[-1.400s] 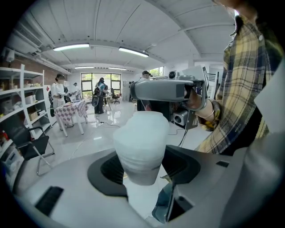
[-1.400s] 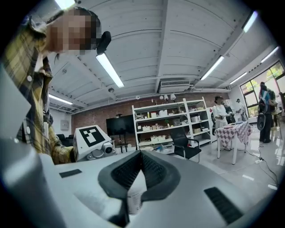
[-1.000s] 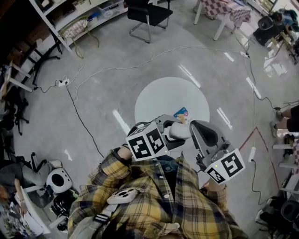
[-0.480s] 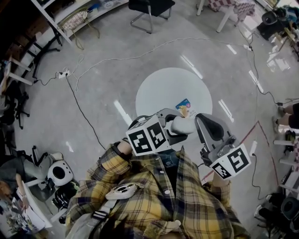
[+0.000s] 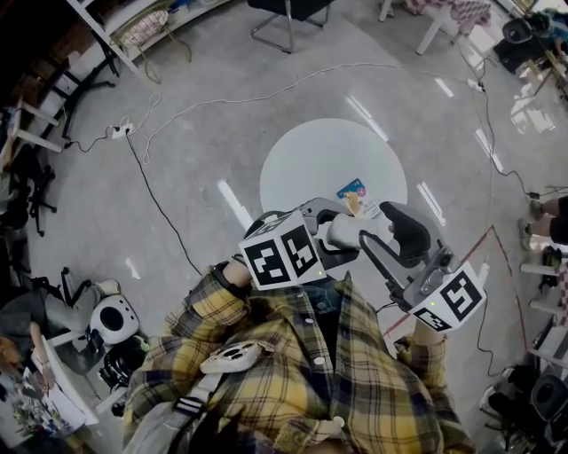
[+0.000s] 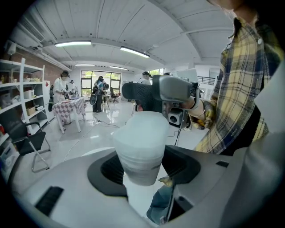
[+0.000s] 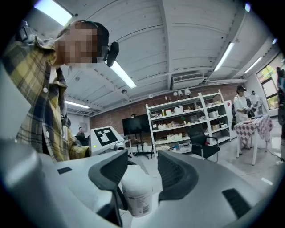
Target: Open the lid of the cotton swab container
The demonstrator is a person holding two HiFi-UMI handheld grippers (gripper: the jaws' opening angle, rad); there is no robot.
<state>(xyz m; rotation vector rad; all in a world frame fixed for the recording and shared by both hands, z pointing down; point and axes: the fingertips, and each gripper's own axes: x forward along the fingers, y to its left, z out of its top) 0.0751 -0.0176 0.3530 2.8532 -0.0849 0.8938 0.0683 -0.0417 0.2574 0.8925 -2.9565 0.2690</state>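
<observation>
The cotton swab container (image 5: 348,232), a small white plastic tub, is held in the air in front of the person's chest. My left gripper (image 5: 341,238) is shut on its body, and the dark pads clamp both sides of the container (image 6: 140,147) in the left gripper view. My right gripper (image 5: 376,234) faces it from the right. Its jaws have just been opening and now stand apart around the container's (image 7: 137,189) end, with a gap at the right pad. How the lid sits I cannot tell.
A round white table (image 5: 311,168) stands below and ahead, with a blue packet (image 5: 351,189) near its front edge. Cables run across the grey floor. A chair (image 5: 284,18) stands beyond the table, with shelving at the far left.
My right gripper's jaws have spread off the container's end, and its marker cube has swung right. The left gripper keeps hold of the container.
</observation>
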